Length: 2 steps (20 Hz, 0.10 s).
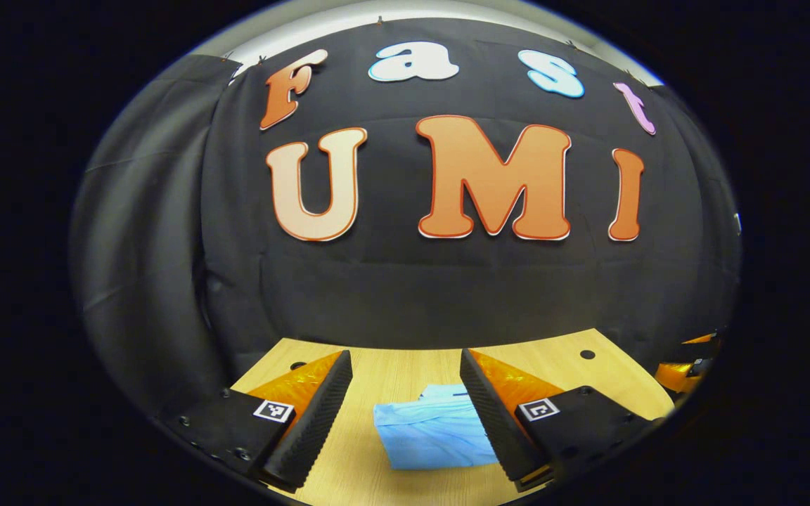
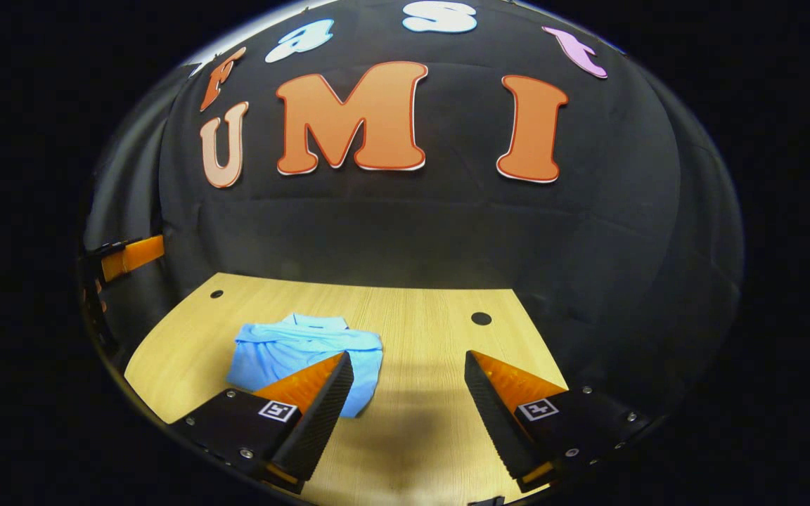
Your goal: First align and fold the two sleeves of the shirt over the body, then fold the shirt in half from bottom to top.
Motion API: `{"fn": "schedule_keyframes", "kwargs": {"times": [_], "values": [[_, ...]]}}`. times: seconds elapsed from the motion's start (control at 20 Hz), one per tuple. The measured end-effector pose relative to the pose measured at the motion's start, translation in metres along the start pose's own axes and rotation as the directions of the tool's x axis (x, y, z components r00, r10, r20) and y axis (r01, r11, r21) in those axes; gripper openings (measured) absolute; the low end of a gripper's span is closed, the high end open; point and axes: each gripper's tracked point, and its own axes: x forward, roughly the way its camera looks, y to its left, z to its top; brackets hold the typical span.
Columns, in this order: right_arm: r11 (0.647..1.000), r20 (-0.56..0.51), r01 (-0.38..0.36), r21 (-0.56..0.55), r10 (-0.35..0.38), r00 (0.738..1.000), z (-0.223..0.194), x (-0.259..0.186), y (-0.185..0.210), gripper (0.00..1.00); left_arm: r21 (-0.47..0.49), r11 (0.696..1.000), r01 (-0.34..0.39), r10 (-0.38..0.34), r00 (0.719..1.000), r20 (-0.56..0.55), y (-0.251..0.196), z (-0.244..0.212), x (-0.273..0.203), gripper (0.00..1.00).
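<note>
A light blue shirt [image 1: 432, 429] lies folded into a compact bundle on the wooden table [image 1: 391, 369]. In the left gripper view it sits between and beyond my left gripper's [image 1: 406, 414] fingers, which stand open above the table with nothing held. In the right gripper view the same shirt [image 2: 292, 351] lies left of centre, its collar toward the back wall, partly behind the left finger [image 2: 317, 407]. My right gripper [image 2: 408, 411] is open and empty over bare wood to the right of the shirt.
The table [image 2: 433, 323] has small dark holes [image 2: 481, 318] near its back corners and ends at the black cloth wall. Part of the other gripper [image 2: 127, 256] shows at the left edge of the right gripper view, and another part of a gripper [image 1: 686, 369] shows at the right edge of the left gripper view.
</note>
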Motion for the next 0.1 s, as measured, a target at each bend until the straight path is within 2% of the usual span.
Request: {"fn": "schedule_keyframes", "kwargs": {"times": [0.1], "values": [[1.000, -0.001, -0.003, 0.002, 0.003, 1.000, -0.0015, -0.0002, 0.0005, 0.99, -0.007, 0.999, -0.031, 0.031, 0.999, -0.015, 0.0130, -0.0045, -0.0053, 1.00]]}}
